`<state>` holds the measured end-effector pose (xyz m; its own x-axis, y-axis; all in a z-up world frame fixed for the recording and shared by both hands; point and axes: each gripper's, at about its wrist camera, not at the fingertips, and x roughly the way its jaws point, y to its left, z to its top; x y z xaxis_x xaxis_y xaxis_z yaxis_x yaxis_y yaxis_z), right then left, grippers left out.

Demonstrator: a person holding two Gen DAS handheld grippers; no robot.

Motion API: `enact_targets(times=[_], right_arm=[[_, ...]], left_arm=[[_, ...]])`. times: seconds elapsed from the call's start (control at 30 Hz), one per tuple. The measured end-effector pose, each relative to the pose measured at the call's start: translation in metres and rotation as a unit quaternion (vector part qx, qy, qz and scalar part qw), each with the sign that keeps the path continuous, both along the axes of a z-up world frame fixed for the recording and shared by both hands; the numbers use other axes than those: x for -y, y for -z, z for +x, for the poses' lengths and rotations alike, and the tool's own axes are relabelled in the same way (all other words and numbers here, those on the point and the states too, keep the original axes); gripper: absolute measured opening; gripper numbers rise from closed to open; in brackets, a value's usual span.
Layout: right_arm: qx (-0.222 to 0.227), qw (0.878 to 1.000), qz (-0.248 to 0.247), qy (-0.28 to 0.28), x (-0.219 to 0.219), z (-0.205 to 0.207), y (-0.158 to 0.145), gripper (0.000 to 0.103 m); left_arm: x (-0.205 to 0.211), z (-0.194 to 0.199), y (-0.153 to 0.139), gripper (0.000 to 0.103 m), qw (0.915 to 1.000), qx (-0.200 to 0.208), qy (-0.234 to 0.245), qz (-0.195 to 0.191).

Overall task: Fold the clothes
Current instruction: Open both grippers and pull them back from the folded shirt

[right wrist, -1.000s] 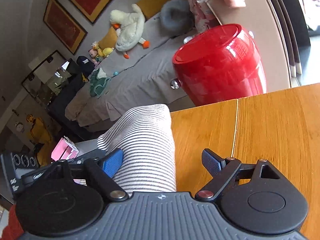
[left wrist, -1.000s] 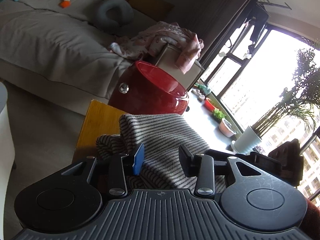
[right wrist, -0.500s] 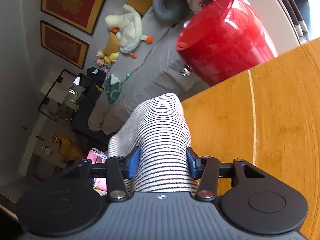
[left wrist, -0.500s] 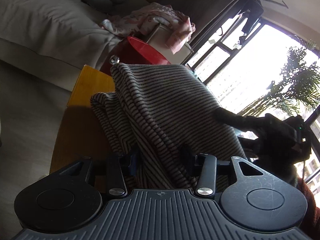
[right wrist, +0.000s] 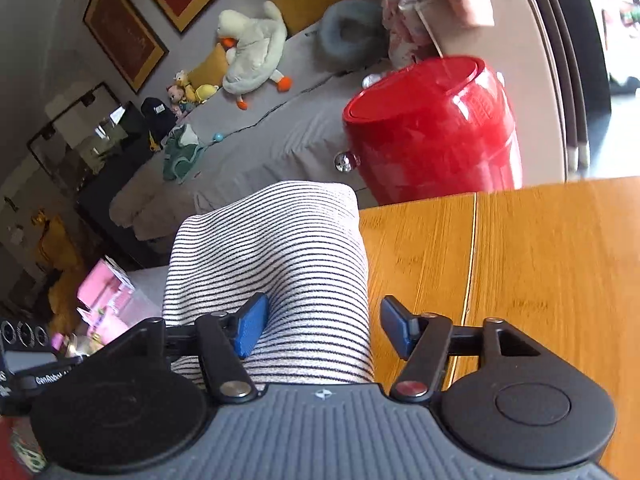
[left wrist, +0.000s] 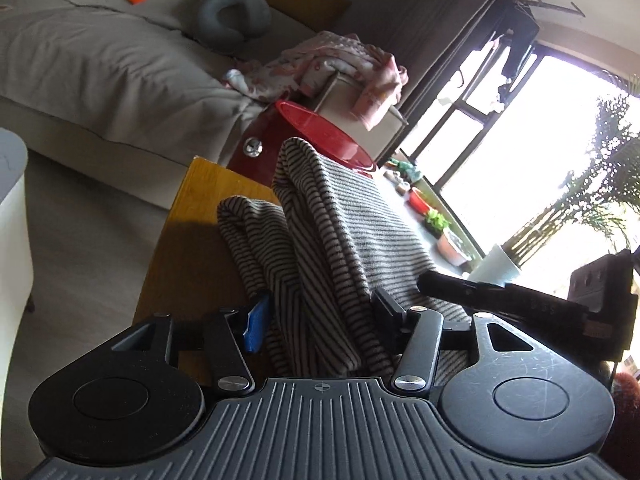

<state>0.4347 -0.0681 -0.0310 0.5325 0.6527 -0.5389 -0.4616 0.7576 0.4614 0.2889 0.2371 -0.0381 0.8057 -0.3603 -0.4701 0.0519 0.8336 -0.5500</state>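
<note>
I see the striped garment (left wrist: 344, 236) bunched in layered folds at the corner of the wooden table (right wrist: 540, 264), near its edge. My left gripper (left wrist: 316, 320) and right gripper (right wrist: 320, 328) both stand spread around cloth, pinching nothing. I'd square the layers inward; bare wood lies rightward, the red bin (right wrist: 436, 128) stands beyond the edge.
</note>
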Motion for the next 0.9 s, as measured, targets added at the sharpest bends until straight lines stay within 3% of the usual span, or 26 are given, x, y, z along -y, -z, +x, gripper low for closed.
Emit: enact_targets(times=[0.07, 0.13, 0.17, 0.33, 0.53, 0.7, 0.8, 0.9], right_arm=[[0.020, 1.000, -0.004, -0.011, 0.003, -0.016, -0.009, 0.079], [0.029, 1.000, -0.004, -0.006, 0.015, -0.036, -0.011, 0.100], [0.032, 0.999, -0.005, -0.003, 0.021, -0.045, -0.011, 0.103], [0.045, 0.999, -0.014, 0.011, 0.049, -0.094, -0.012, 0.103], [0.014, 0.994, -0.104, 0.034, 0.058, -0.142, 0.006, 0.103], [0.049, 0.987, -0.149, 0.039, 0.060, -0.174, 0.014, 0.103], [0.054, 0.981, -0.179, 0.060, 0.060, -0.182, 0.016, 0.103], [0.059, 0.973, -0.212, 0.073, 0.057, -0.186, 0.018, 0.103]], left_arm=[[0.003, -0.018, -0.004, 0.057, 0.9998, 0.007, -0.016, -0.003], [0.011, -0.036, -0.007, 0.062, 0.9995, 0.008, -0.031, 0.009], [0.018, -0.045, -0.008, 0.065, 0.9991, 0.006, -0.036, 0.020], [0.061, -0.086, -0.005, 0.096, 0.9944, -0.030, -0.049, 0.089], [0.103, -0.114, 0.004, 0.103, 0.9815, -0.043, -0.074, 0.171], [0.123, -0.120, 0.005, 0.103, 0.9644, -0.066, -0.113, 0.230], [0.134, -0.121, 0.006, 0.103, 0.9532, -0.080, -0.112, 0.269], [0.139, -0.123, 0.007, 0.103, 0.9492, -0.083, -0.106, 0.284]])
